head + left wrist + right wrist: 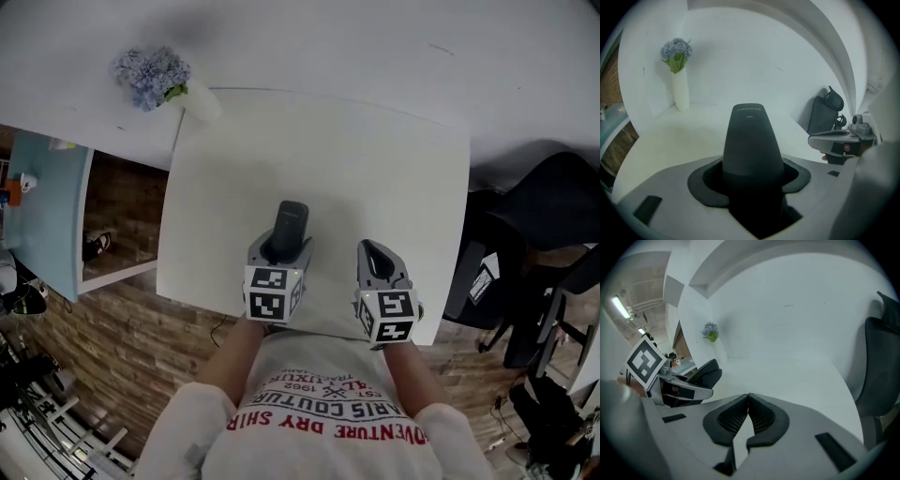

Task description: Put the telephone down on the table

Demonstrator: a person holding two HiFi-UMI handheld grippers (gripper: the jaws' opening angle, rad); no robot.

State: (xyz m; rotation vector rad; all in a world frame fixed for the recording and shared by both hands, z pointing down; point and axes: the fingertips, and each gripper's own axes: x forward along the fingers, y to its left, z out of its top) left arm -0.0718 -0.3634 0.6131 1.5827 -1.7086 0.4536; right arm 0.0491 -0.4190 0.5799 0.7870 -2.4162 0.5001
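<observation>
The dark telephone point(290, 223) is clamped between the jaws of the left tool point(282, 246), its rounded end sticking out forward past them. It sits over the near part of the white counter point(375, 159); whether it touches the surface cannot be told. Just beside it, the right tool point(369, 251) has its jaws pressed together with nothing between them. At the counter's far left corner a white vase point(680, 90) holds bluish flowers point(676, 50). A black chair point(548, 202) stands beyond the counter's right edge.
</observation>
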